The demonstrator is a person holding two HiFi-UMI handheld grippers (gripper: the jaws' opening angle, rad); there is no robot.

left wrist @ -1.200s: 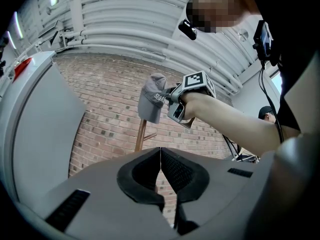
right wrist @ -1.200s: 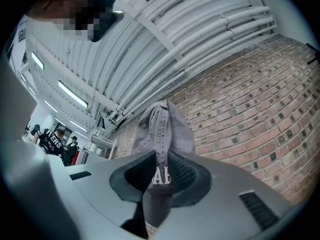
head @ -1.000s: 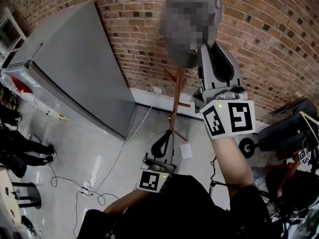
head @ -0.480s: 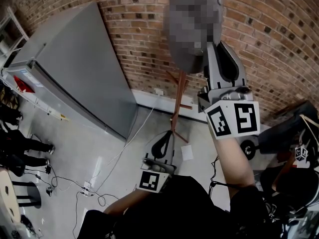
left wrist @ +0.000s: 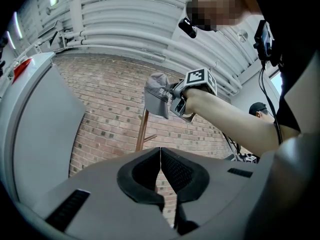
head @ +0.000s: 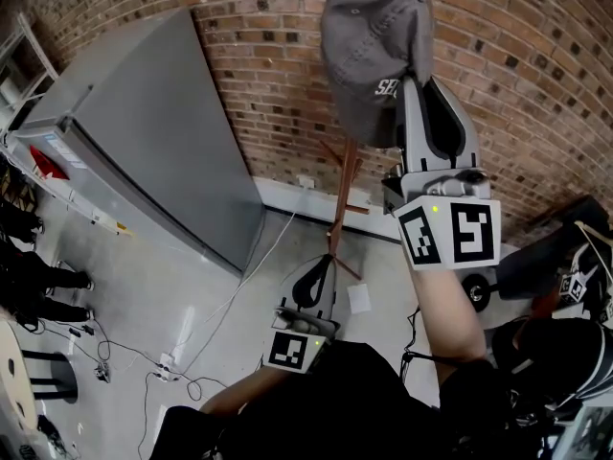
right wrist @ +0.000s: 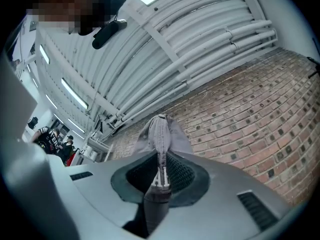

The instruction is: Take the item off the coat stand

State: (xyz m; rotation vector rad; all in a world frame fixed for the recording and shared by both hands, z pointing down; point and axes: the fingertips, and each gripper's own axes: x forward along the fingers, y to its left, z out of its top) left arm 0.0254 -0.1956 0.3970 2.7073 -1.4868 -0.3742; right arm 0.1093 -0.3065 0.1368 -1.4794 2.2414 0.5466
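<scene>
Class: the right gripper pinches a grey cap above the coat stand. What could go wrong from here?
The right gripper, its jaws having just closed further, pinches only a thin fold of the grey fabric cap; it might slip free.
The cap hangs over the brown wooden coat stand; its rim could snag a peg.

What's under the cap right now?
The stand's wooden pole runs down from beneath the cap, which the right gripper pinches. The cap covers the pole's top, so whether the cap is clear of it can't be seen.
</scene>
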